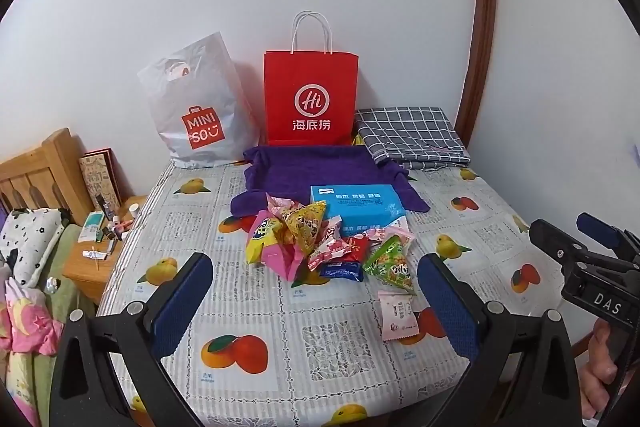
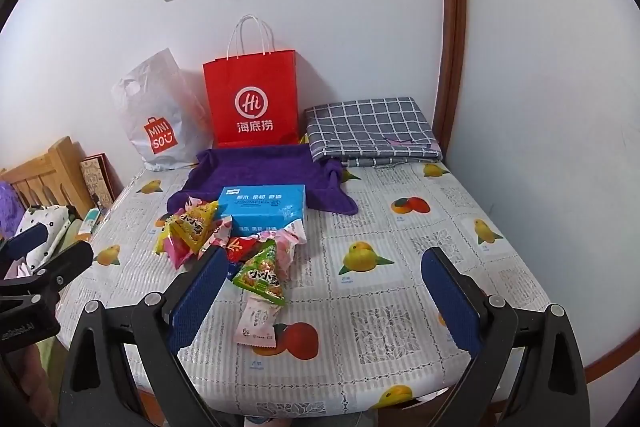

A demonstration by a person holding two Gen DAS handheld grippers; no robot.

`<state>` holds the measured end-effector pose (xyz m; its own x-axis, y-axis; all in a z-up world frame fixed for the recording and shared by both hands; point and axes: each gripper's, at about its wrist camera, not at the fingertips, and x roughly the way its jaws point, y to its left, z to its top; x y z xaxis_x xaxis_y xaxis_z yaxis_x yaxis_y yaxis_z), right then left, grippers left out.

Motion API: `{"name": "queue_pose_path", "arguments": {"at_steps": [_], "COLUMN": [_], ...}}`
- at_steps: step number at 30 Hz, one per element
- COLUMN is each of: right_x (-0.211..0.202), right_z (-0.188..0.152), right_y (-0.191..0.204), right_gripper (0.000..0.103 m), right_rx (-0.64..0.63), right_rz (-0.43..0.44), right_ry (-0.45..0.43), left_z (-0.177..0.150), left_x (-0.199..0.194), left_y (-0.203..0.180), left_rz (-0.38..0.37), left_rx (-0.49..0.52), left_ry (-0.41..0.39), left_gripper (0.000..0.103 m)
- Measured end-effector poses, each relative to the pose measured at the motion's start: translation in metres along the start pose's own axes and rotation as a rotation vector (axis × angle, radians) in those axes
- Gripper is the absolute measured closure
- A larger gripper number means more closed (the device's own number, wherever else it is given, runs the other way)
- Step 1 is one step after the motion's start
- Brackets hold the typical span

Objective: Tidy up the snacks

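1. I use the light-blue rectangular tissue box (image 1: 357, 206) as my landmark; it rests on the front edge of a purple towel (image 1: 304, 169) on the fruit-print tablecloth (image 1: 328, 343).
2. The pile of bright foil snack packets (image 1: 316, 247) touches the box's near side; a pale pink sachet (image 1: 398, 315) lies apart, nearer me.
3. My left gripper (image 1: 316, 301) gapes wide, holding nothing.
4. My right gripper (image 2: 324, 301) is likewise spread and empty.

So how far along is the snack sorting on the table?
Nothing looks sorted yet. The snack pile lies loose before the blue box, one pink packet apart. Both tongs, left and right, stand open and empty. Everything remains.
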<state>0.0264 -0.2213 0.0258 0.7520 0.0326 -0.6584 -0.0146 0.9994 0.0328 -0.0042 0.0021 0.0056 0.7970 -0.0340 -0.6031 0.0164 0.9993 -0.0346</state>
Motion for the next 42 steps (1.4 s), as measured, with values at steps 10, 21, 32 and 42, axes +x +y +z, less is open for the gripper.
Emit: {"name": "queue_pose_path", "arguments": {"at_steps": [10, 21, 32, 42], "right_x": [-0.005, -0.008, -0.011, -0.012], "right_z": [-0.002, -0.002, -0.002, -0.001], "right_y": [0.002, 0.006, 0.005, 0.005], "right_gripper": [0.007, 0.007, 0.007, 0.007], "right_rx": [0.005, 0.002, 0.008, 0.017], "right_rz": [0.015, 0.022, 0.029, 0.032], "right_ry": [-0.01, -0.019, -0.034, -0.036], "left_z": [-0.003, -0.001, -0.001, -0.001], "left_x": [-0.002, -0.004, -0.005, -0.007], "left_y": [0.0, 0.002, 0.003, 0.002], "left_rz": [0.0, 0.0, 0.001, 0.0], "left_rx": [-0.001, -0.004, -0.006, -0.006], "left_ry": [-0.005, -0.008, -0.012, -0.017], "left_gripper": [0.0, 0.0, 0.0, 0.0]}}
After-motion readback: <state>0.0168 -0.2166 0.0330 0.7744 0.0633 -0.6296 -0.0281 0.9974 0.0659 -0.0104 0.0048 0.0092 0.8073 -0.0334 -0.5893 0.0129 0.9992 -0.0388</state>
